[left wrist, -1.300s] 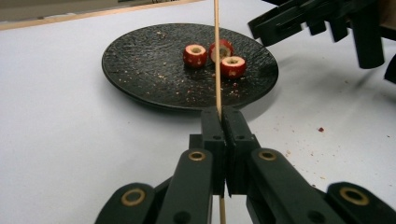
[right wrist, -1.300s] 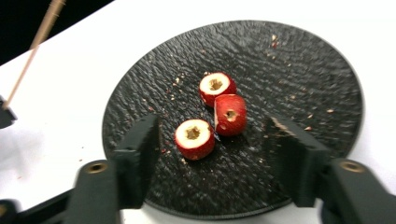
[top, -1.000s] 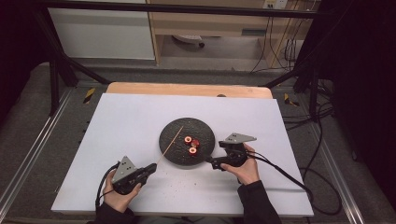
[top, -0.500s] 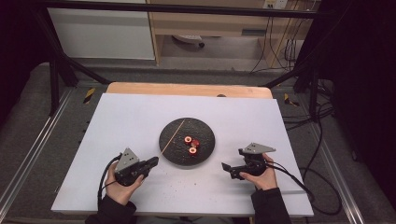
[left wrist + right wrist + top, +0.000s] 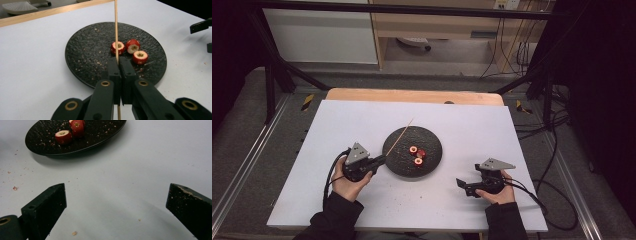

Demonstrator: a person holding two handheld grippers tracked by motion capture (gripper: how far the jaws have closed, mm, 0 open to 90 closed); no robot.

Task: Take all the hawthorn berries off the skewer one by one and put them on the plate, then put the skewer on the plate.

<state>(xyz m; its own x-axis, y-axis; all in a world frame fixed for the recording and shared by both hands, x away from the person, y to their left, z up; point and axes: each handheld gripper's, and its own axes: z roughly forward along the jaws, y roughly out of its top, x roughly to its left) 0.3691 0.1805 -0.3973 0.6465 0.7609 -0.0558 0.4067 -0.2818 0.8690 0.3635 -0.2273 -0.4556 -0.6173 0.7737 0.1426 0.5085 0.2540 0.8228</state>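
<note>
My left hand-held gripper (image 5: 119,65) is clamped on the wooden skewer (image 5: 116,30), which runs straight ahead of its closed jaws, out over the black plate (image 5: 82,60). The three cored red fruit pieces (image 5: 129,50) sit on that plate just beyond my left jaw tips, the nearest one touching or almost touching the skewer's line as I look along it. My right hand-held gripper (image 5: 116,202) has just been opening; its jaws stand wide apart with nothing between them, low over the bare worktop (image 5: 140,165), and the plate lies ahead and to its left.

What worries me is the skewer's thinness. Gripped near one end, its long free part could swing and knock a piece off the plate, or twist in the pads if I push the tip into fruit off-centre. The pieces are small, round and loose, so I judge they may roll away unless my right one steadies them. Crumbs on the plate may also let them slide.
</note>
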